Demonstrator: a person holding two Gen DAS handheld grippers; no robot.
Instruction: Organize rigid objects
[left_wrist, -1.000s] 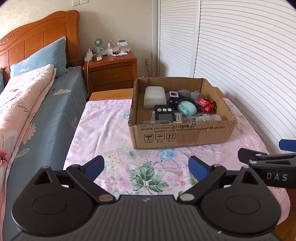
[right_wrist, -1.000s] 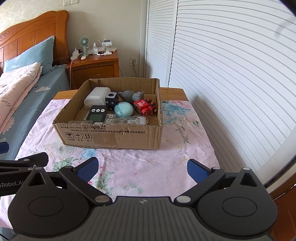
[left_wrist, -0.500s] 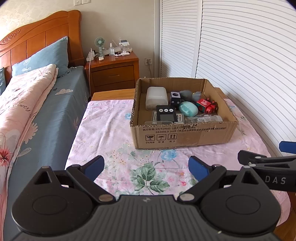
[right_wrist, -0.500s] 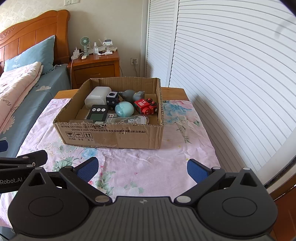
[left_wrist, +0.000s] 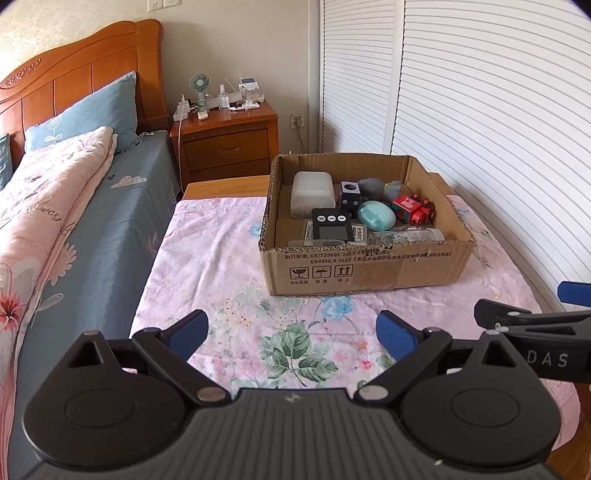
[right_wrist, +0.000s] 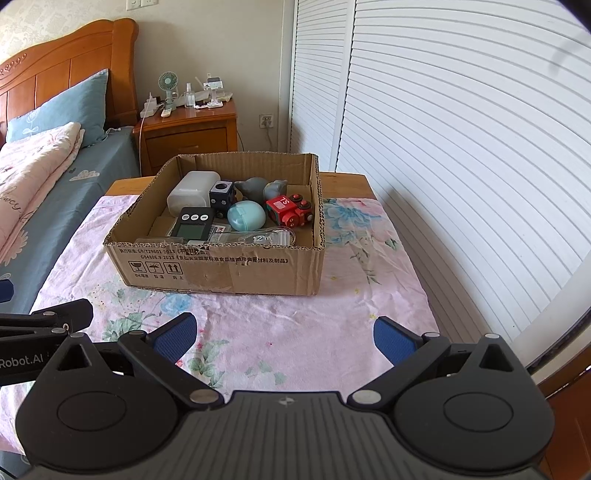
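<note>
Cardboard box (left_wrist: 365, 266), open-topped and shallow with corrugated raw edges and black printed handling symbols on its near wall, sits on a small table covered by a pink floral cloth (left_wrist: 229, 280), toward the far right part of that cloth and close to the white louvred doors (left_wrist: 480, 110). Inside it lie a jumble of hard things: a frosted white plastic container (left_wrist: 312, 192) with rounded corners at the back left, a dark cube (left_wrist: 349, 195) with pale dots beside it, two grey rounded lumps (left_wrist: 371, 186) against the back wall, a smooth mint-green oval case (left_wrist: 376, 216) in the middle, a red toy vehicle (left_wrist: 412, 210) with black wheels at the right, a black timer (left_wrist: 330, 227) with three round buttons and a grey screen near the front, and a clear plastic item (left_wrist: 406, 236) lying along the front wall. The left gripper (left_wrist: 291, 332) hovers above the near part of the cloth, angled down toward the box, its blue-padded fingers (left_wrist: 188, 328) spread wide with nothing between them. The right gripper (right_wrist: 282, 334) sits just beside it at a like tilt, its blue pads (right_wrist: 393, 338) likewise spread wide over bare cloth and gripping nothing. Each gripper's black body shows at the edge of the other's view. A bed with a wooden headboard (left_wrist: 74, 74) and a wooden nightstand (left_wrist: 225, 144) stand to the left.
</note>
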